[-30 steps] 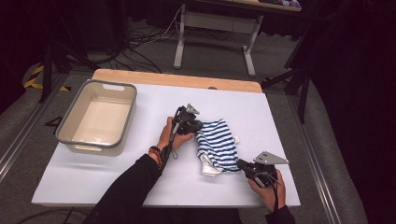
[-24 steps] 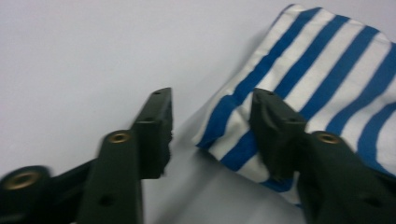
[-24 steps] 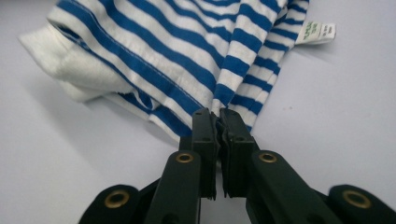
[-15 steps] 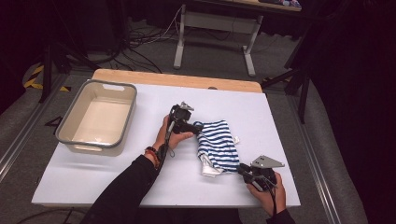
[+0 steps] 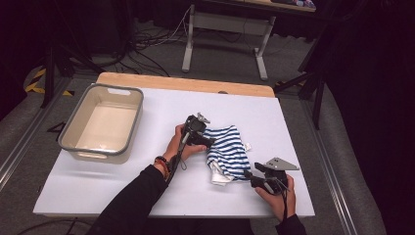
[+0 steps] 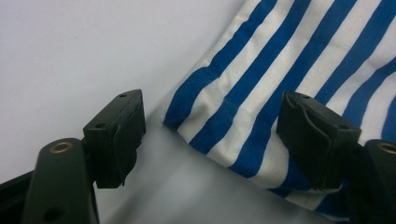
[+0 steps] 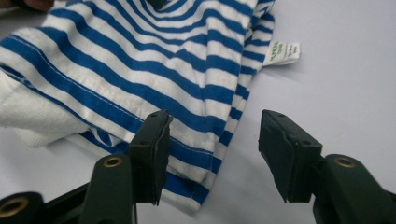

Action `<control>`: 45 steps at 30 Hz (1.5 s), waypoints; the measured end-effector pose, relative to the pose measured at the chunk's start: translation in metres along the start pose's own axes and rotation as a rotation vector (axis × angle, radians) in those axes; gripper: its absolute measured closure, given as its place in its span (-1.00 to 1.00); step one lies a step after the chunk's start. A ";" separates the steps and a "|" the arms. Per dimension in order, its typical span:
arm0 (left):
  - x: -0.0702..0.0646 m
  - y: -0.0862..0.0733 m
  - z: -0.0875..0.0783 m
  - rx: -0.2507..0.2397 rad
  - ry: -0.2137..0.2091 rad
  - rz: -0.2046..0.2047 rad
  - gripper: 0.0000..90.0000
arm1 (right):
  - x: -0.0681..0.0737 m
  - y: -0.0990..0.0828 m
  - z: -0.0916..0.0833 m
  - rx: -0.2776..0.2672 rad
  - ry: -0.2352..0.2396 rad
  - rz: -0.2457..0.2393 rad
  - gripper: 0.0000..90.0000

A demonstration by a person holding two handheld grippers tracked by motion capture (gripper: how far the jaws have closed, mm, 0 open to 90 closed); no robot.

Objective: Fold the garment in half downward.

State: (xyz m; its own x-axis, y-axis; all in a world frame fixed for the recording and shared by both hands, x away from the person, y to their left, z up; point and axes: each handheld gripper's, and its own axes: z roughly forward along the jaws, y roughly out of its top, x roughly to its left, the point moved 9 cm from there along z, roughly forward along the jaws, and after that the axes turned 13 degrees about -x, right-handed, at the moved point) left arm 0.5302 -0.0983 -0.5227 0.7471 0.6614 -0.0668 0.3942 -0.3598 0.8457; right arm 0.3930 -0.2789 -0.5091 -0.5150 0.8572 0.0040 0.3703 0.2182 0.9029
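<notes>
nearest, right gripper point(image 5: 250, 177) at the near corner of the striped cloth point(image 5: 226, 152), jaws just opened, spread around the hem without pressing. farther, left gripper point(image 5: 209, 142) at the cloth's left edge, jaws wide, nothing pinched. cloth folded mid-table point(image 5: 161, 188); beige tub point(image 5: 73, 142) far left.
</notes>
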 end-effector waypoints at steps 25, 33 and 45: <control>0.003 0.006 -0.011 -0.060 -0.077 -0.021 0.81 | 0.024 0.000 0.012 0.042 0.130 0.037 0.91; 0.023 0.006 -0.024 -0.060 -0.043 -0.006 0.81 | 0.048 0.010 0.029 0.027 0.174 0.010 0.91; 0.052 0.003 -0.037 -0.058 0.014 0.006 0.80 | 0.079 0.024 0.057 -0.004 0.191 -0.023 0.90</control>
State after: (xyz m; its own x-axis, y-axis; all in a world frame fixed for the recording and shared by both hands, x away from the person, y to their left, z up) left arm 0.5504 -0.0408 -0.5041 0.7420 0.6682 -0.0544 0.3573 -0.3256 0.8754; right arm 0.4059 -0.1796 -0.5116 -0.6609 0.7477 0.0646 0.3541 0.2347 0.9053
